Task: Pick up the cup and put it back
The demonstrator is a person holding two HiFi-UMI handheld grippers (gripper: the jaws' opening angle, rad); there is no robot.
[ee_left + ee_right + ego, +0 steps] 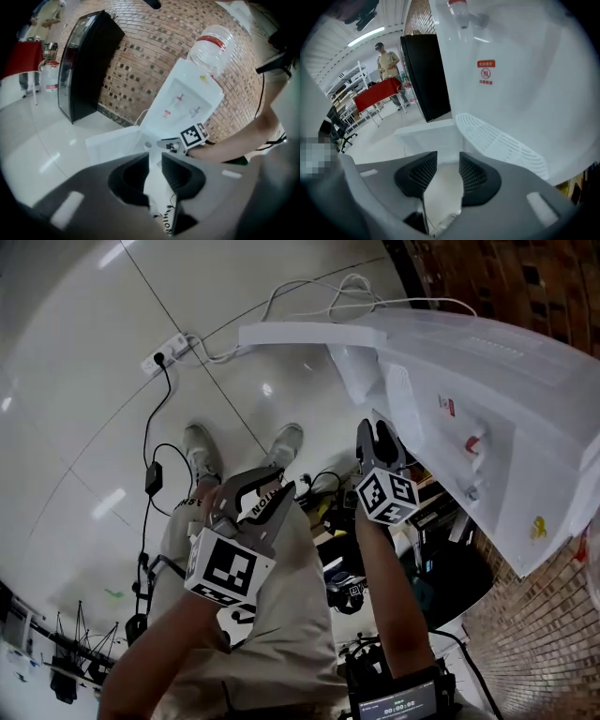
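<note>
No cup shows in any view. A white water dispenser (469, 381) stands at the right, with a red tap (473, 442) on its front. My right gripper (377, 437) is raised just left of the dispenser front, its jaws a narrow gap apart with nothing between them. In the right gripper view the gripper (448, 157) points at the white drip grille (501, 143). My left gripper (272, 486) hangs lower, over the person's lap, also slightly open and holding nothing. The left gripper (154, 157) looks toward the dispenser (187, 98), its bottle (213, 44) and the right gripper's marker cube (193, 135).
A white flap (300, 334) juts out at the dispenser's base. A power strip (167, 352) and cables lie on the glossy floor. A black cabinet (426, 75) stands against the brick wall. Far off, a person (386, 61) stands by a red table (375, 96).
</note>
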